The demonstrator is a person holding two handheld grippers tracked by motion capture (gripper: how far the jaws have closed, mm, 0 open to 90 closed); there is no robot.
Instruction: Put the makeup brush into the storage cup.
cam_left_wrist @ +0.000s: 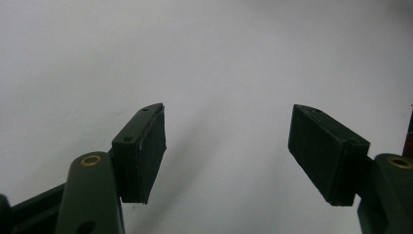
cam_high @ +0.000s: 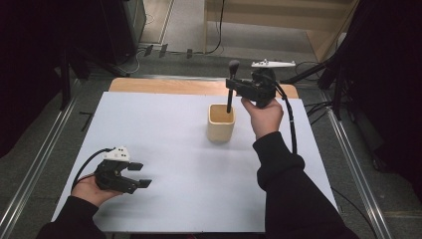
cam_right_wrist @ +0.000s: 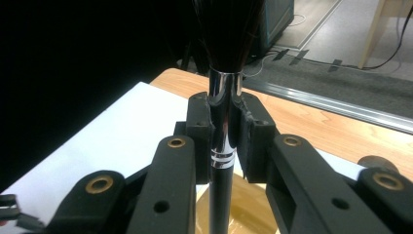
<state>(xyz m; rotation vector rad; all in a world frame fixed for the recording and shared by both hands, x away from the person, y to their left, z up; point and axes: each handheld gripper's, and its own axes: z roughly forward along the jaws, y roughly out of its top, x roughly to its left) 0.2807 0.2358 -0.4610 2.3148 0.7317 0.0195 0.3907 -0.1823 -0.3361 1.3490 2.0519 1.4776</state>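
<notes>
Brush (cam_right_wrist: 220, 146): glossy chrome ferrule, matt black handle, soft dark bristles. Cup (cam_high: 220, 123) looked pale wood, smooth. Table cover (cam_high: 174, 149) was matt white.

Brush (cam_right_wrist: 225, 126): bristle tips run off the 12 o'clock edge in the right gripper view, and the handle's lower end drops out at 6 o'clock, so can't tell if it touches the cup (cam_high: 220, 124) bottom. From the high view the handle's bottom is hidden inside the cup too. Cup is mostly blocked by the right gripper (cam_right_wrist: 225, 141) in its own view. Left gripper (cam_left_wrist: 226, 151) view: a dark sliver at 3 o'clock is cut off, no idea what it is.
</notes>
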